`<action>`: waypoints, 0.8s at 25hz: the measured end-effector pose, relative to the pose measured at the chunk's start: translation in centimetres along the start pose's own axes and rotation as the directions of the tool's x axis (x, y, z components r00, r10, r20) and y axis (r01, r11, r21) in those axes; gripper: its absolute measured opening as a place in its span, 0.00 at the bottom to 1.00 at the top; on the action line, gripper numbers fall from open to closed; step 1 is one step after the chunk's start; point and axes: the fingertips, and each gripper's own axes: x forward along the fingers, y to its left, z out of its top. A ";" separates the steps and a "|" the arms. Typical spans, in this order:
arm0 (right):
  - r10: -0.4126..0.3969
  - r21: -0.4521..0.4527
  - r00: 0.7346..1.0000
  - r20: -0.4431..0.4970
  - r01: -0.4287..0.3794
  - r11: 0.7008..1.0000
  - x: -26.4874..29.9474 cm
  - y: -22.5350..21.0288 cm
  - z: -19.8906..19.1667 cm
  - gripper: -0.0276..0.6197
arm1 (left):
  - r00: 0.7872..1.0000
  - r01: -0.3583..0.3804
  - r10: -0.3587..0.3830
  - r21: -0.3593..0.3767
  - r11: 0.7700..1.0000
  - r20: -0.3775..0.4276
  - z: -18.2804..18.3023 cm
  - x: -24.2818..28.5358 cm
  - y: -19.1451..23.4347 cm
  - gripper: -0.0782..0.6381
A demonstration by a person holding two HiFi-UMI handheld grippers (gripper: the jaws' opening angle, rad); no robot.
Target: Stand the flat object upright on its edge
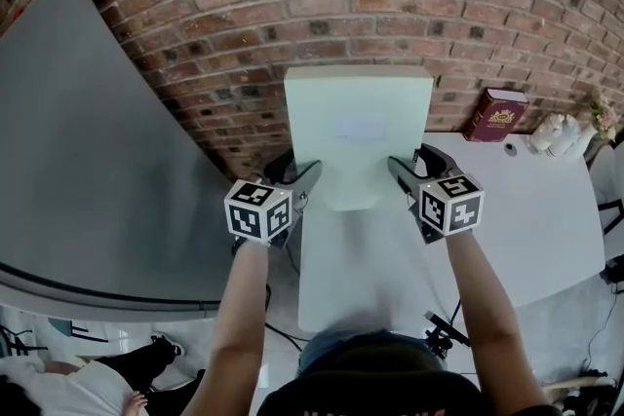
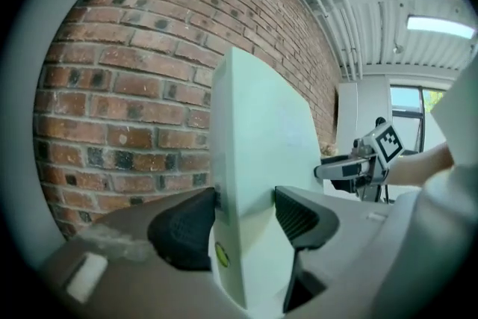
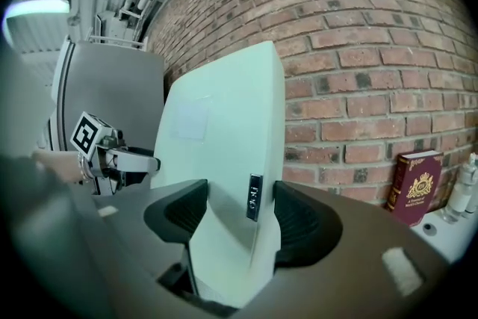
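A pale green flat box [image 1: 358,136] stands tall in front of the brick wall, over the white table [image 1: 526,219]. My left gripper [image 1: 297,182] is shut on its lower left edge and my right gripper [image 1: 402,175] is shut on its lower right edge. In the left gripper view the box [image 2: 261,183] is clamped between both black pads [image 2: 183,228]. The right gripper view has the box [image 3: 224,160] pinched at a side edge that carries a small dark label. I cannot tell whether its bottom edge touches the table.
A maroon book [image 1: 497,115] leans against the brick wall [image 1: 224,24] at the right, with small white items [image 1: 558,133] beside it. A large grey panel [image 1: 88,161] curves along the left. A person's shoes and the floor show below the table.
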 end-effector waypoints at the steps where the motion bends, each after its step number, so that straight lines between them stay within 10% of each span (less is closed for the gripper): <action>1: -0.008 -0.013 1.000 0.008 0.008 1.000 0.1 0.0 0.1 0.48 | 1.000 -0.005 0.005 0.017 1.000 0.001 0.1 0.1 0.1 0.47; 20: -0.127 -0.122 0.992 0.007 0.127 0.984 4.7 -2.1 0.5 0.48 | 0.995 -0.091 0.096 0.164 0.982 -0.021 0.2 4.3 3.6 0.47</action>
